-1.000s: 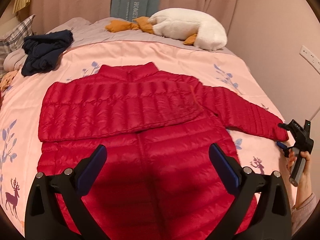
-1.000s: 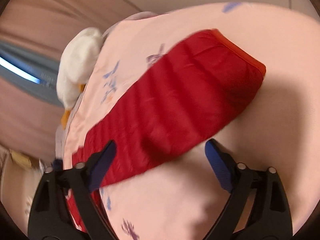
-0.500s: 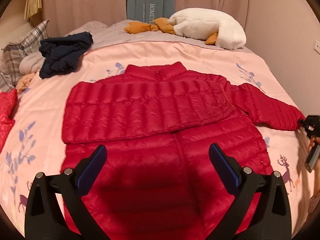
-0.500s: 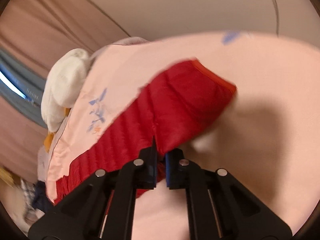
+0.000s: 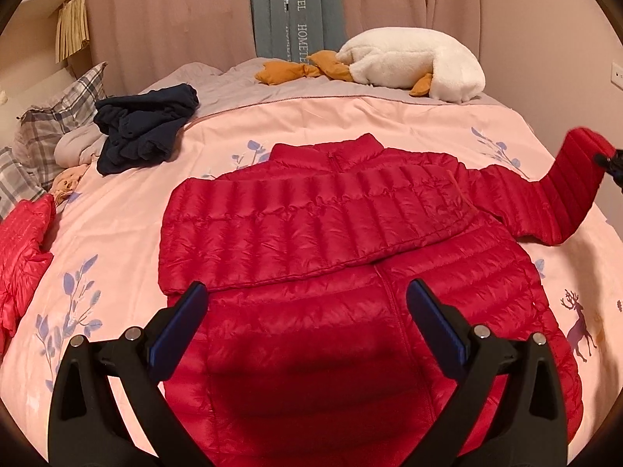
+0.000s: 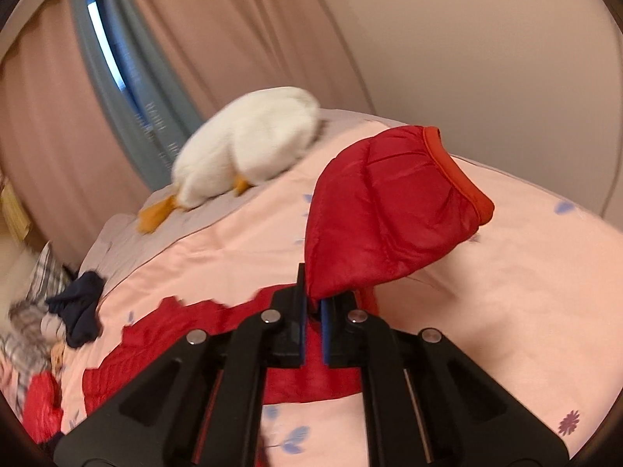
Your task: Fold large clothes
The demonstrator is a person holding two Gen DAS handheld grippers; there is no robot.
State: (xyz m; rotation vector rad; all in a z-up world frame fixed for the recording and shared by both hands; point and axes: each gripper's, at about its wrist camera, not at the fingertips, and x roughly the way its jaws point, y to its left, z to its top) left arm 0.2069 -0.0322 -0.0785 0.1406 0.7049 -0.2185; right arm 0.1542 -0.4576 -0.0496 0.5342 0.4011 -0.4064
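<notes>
From the left wrist view, a bed covered by a pale pink quilt printed with blue leaves and a purple deer (image 5: 311, 132) fills the frame, backed by dusty pink curtains (image 5: 163, 11). A white plush goose with orange feet (image 5: 412, 64) lies at the upper centre, a crumpled navy garment (image 5: 144, 132) at the upper left beside a grey plaid pillow (image 5: 58, 113). The red quilted down jacket (image 5: 331, 272) lies spread at the centre, one sleeve folded flat across its chest, the other sleeve (image 5: 564, 194) raised off the bed at the right edge. The left gripper (image 5: 307, 311) hangs over the jacket's lower half, its blue-padded fingers spread wide and holding nothing.

From the right wrist view, blurred, the right gripper (image 6: 313, 325) at the lower centre has its fingers pinched nearly together on the puffy sleeve, whose orange-trimmed cuff (image 6: 459, 179) bulges above. The goose sits at the upper centre against a plain beige wall (image 6: 467, 39).
</notes>
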